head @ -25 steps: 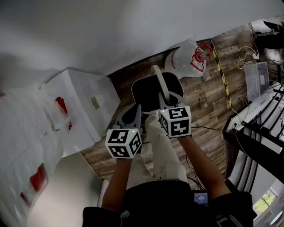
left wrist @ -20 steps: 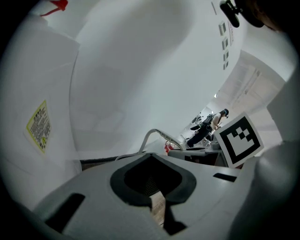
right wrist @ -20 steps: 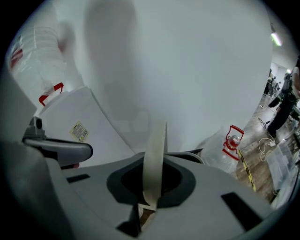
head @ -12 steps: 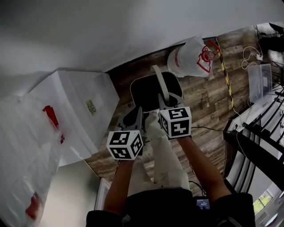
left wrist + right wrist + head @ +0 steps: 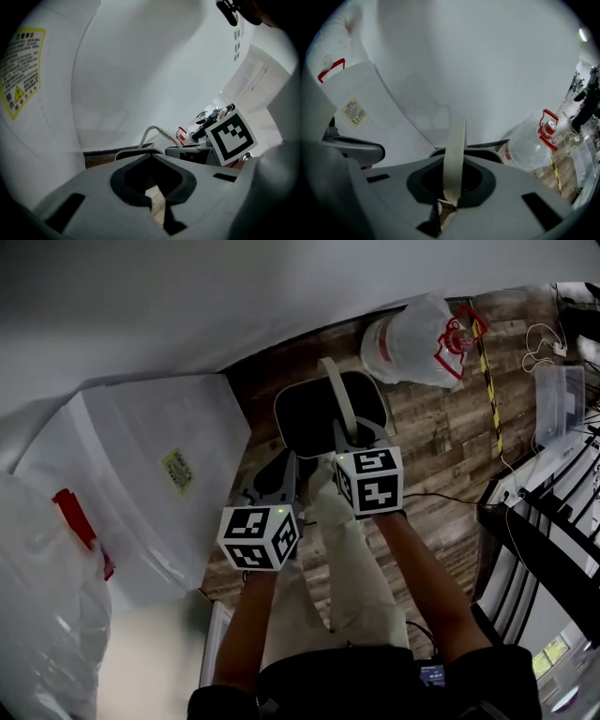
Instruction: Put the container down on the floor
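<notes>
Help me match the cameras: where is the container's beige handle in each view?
Head view: handle, centre, rising from the right gripper.
Left gripper view: pale arch above the jaws.
Right gripper view: centre, clamped between the jaws.
Shared landmark: yellow label on the white box.

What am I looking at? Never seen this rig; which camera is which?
No robot: a person holds a two-jaw gripper in each hand, and the marker cubes belong to the grippers. The head view looks down from a camera on the person's head; the other two cameras ride on the grippers. The right gripper is shut on the pale handle of a dark container. The left gripper is shut and empty. Below are a wood floor, a clear water bottle and a white box.
</notes>
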A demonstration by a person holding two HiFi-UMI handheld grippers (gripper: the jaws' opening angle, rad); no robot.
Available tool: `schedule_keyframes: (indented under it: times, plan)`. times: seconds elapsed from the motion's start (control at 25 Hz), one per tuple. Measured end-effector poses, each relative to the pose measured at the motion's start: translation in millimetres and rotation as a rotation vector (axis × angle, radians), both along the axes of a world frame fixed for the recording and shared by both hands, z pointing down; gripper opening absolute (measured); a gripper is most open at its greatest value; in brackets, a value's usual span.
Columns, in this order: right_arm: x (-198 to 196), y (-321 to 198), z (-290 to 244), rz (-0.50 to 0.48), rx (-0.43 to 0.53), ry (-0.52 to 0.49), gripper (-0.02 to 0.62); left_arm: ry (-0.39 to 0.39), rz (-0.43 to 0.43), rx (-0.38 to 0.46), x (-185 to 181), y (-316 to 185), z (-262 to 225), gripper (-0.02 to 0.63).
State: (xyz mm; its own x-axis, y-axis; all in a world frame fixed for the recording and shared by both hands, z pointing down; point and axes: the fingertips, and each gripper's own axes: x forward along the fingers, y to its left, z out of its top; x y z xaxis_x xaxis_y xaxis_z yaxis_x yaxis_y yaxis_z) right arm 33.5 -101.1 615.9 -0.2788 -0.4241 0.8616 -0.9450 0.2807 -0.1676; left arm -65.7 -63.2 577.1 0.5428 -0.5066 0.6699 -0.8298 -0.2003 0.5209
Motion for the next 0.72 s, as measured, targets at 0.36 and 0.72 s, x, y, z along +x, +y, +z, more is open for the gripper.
schedule_keyframes:
  times: [0.36, 0.72]
  plan:
    - [1.7, 2.1, 40.5, 0.014, -0.043, 0.005, 0.034, 0.005, 0.015, -0.016, 6.0, -1.9, 28.9, 0.017]
    - [-1.9, 10.2, 68.8, -0.021, -0.064, 0.04, 0.034, -0.011, 0.008, -0.027, -1.1, 2.1, 46.9, 0.017]
